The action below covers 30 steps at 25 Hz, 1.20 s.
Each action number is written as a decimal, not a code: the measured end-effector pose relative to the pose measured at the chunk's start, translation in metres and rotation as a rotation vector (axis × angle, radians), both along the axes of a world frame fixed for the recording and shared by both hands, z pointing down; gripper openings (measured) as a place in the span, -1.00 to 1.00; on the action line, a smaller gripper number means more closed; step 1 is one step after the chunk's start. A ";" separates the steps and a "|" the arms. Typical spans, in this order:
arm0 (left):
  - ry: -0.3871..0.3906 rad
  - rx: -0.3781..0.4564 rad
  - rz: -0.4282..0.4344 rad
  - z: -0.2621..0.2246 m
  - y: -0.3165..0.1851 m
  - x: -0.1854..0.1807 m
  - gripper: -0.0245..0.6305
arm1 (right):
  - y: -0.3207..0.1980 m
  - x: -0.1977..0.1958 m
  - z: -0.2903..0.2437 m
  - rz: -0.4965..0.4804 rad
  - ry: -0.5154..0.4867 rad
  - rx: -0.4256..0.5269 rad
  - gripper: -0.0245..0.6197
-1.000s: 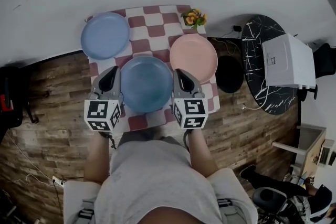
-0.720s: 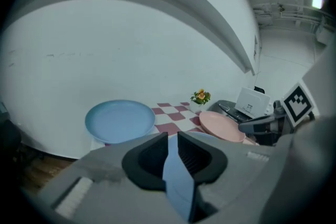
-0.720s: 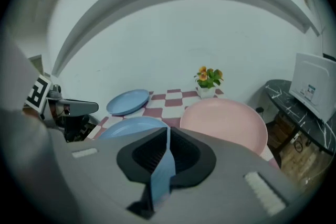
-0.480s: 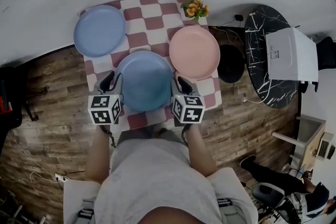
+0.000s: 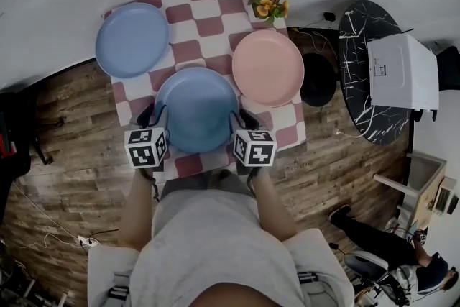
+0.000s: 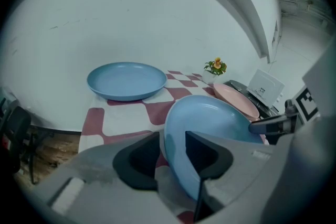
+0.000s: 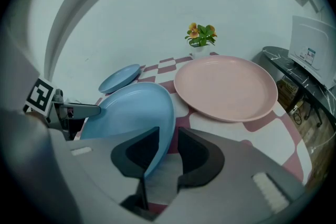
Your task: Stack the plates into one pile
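The middle plate (image 5: 198, 108) lies on the checked surface (image 5: 208, 18) by its near edge. Its left rim is between the parted jaws of the left hand-held gripper (image 5: 154, 115) and its right rim between those of the right hand-held gripper (image 5: 243, 118); both pairs have just been opening, and neither presses on it. Both forearms (image 5: 136, 205) reach out from the body with the grippers tipped down, while the pink plate (image 5: 267, 67) sits just beside it at right and the far plate (image 5: 132, 39) lies apart at the far left corner.
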State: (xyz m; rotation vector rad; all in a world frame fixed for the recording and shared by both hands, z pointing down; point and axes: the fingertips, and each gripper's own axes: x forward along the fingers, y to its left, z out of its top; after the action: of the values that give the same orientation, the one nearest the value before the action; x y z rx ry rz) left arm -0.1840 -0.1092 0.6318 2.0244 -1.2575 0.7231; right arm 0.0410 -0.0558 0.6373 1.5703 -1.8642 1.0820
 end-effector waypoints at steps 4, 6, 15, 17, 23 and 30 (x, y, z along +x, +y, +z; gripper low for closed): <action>0.001 -0.043 0.009 0.012 0.006 0.001 -0.41 | 0.002 -0.007 0.007 -0.015 -0.005 -0.019 -0.56; 0.009 -0.054 0.016 0.014 0.007 0.003 -0.42 | 0.002 -0.007 0.009 -0.012 0.007 -0.026 -0.58; 0.011 -0.032 -0.011 0.001 0.001 -0.005 -0.77 | -0.006 0.000 -0.005 0.029 0.032 -0.005 -0.80; 0.017 0.001 -0.010 -0.010 -0.004 -0.004 -0.77 | -0.011 0.001 -0.015 0.038 0.030 0.024 -0.80; 0.033 0.088 0.021 -0.041 -0.016 0.002 -0.78 | -0.023 0.007 -0.042 0.072 0.014 0.106 -0.82; 0.085 0.164 0.060 -0.073 -0.028 0.028 -0.80 | -0.027 0.032 -0.076 0.129 0.021 0.194 -0.83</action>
State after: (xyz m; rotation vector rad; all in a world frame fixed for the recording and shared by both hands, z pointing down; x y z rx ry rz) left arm -0.1561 -0.1374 0.5590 2.2095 -1.2464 0.5709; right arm 0.0730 -0.0831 0.5617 1.8260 -1.9243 0.9571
